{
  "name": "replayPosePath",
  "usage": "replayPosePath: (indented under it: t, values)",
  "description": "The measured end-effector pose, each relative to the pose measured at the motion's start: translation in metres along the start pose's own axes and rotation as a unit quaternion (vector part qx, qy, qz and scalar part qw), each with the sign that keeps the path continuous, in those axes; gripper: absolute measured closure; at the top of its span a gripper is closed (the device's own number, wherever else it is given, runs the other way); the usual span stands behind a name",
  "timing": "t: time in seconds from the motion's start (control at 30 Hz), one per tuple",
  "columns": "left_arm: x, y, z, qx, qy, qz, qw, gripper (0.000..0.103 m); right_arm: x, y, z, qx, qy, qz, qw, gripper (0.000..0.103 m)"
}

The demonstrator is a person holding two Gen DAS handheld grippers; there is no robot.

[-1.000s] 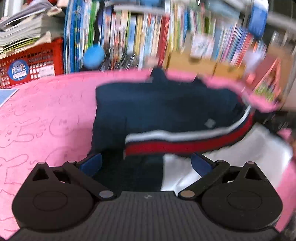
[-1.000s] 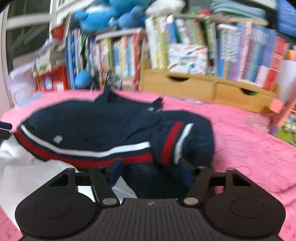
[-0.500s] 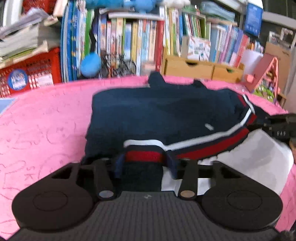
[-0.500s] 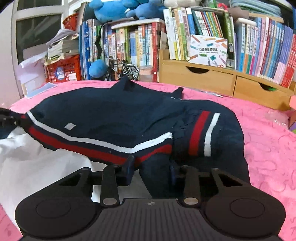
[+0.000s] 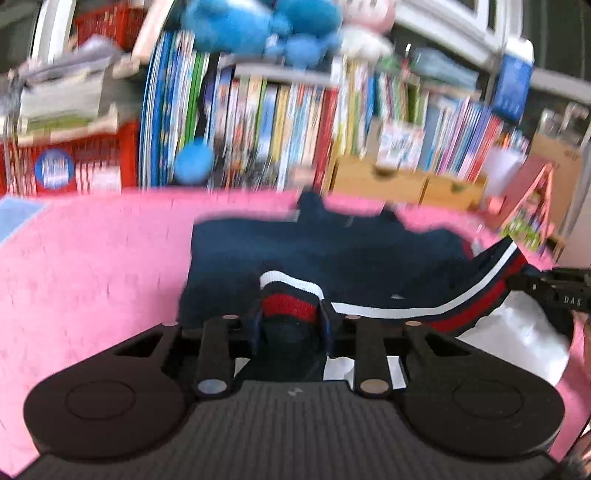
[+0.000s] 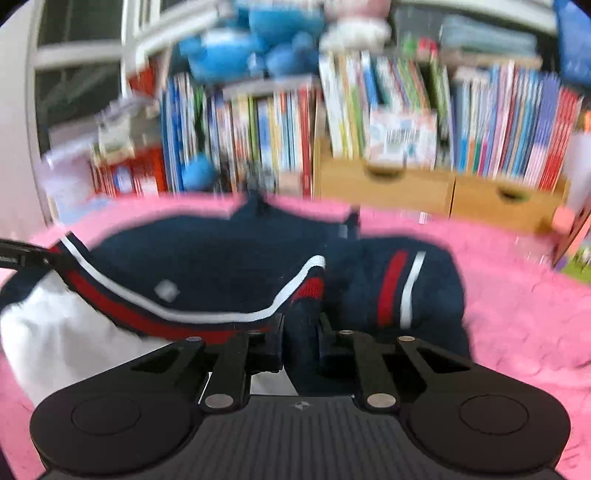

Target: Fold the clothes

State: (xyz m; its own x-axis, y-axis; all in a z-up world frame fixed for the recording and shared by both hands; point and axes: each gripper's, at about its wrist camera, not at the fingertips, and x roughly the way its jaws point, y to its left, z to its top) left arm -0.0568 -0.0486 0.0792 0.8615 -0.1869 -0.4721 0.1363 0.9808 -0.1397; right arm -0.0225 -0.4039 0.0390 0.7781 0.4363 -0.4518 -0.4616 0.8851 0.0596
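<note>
both grippers' jaws clamp sweater (image 5: 332,254) hem, lifted off pink cover (image 5: 92,258).

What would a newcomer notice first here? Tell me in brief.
The navy sweater with red and white stripes lies across the pink cover. Its striped hem is pinched at one end by the left claw and at the other by the right claw, with a white garment showing under it. Behind stands a crowded bookshelf, blurred, with blue plush toys on top.

A navy sweater (image 5: 332,254) with red and white stripes lies partly folded, its white-lined striped hem raised
</note>
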Motion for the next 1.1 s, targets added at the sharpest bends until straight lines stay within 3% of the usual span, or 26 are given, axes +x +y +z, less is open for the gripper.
replayPosePath:
  t: [0.2, 0.3, 0.43, 0.53, 0.63, 0.77, 0.87, 0.9, 0.93, 0.97, 1.07, 1.1]
  values:
    - [0.037, -0.028, 0.074, 0.105, -0.073, 0.042, 0.991, 0.076, -0.018, -0.019, 0.06, -0.007, -0.092, -0.029, 0.995, 0.086]
    - [0.087, -0.034, 0.093, 0.128, -0.061, 0.071, 0.9874, 0.076, 0.013, -0.038, 0.084, 0.001, -0.103, -0.052, 0.993, 0.084]
    - [0.168, -0.027, 0.083, 0.13, 0.004, 0.099, 0.9865, 0.075, 0.087, -0.071, 0.084, 0.029, -0.051, -0.075, 0.995, 0.084]
    - [0.218, -0.038, 0.052, 0.14, 0.051, 0.12, 0.9816, 0.071, 0.137, -0.079, 0.067, 0.038, 0.008, -0.092, 0.995, 0.084]
    - [0.233, -0.025, 0.035, 0.119, 0.062, 0.123, 0.9833, 0.067, 0.165, -0.081, 0.045, 0.039, 0.042, -0.105, 0.993, 0.081]
    - [0.241, -0.006, 0.027, 0.077, 0.07, 0.108, 0.9887, 0.062, 0.167, -0.086, 0.033, 0.066, 0.046, -0.096, 0.992, 0.079]
    - [0.223, 0.006, 0.032, 0.059, 0.061, 0.12, 0.9892, 0.043, 0.165, -0.096, 0.03, 0.097, 0.052, -0.083, 0.99, 0.072]
    - [0.216, 0.01, 0.034, 0.054, 0.057, 0.124, 0.9891, 0.031, 0.165, -0.101, 0.03, 0.11, 0.054, -0.077, 0.989, 0.07]
    - [0.209, 0.014, 0.036, 0.049, 0.053, 0.129, 0.989, 0.011, 0.166, -0.107, 0.029, 0.13, 0.055, -0.068, 0.988, 0.067]
    - [0.203, 0.018, 0.038, 0.043, 0.05, 0.134, 0.9888, 0.002, 0.168, -0.115, 0.029, 0.15, 0.056, -0.059, 0.985, 0.066]
    - [0.183, 0.03, 0.044, 0.028, 0.039, 0.148, 0.9878, 0.0, 0.164, -0.122, 0.034, 0.177, 0.048, -0.059, 0.981, 0.055]
    - [0.176, 0.034, 0.045, 0.022, 0.035, 0.153, 0.9873, 0.003, 0.154, -0.115, 0.037, 0.172, 0.044, -0.086, 0.98, 0.042]
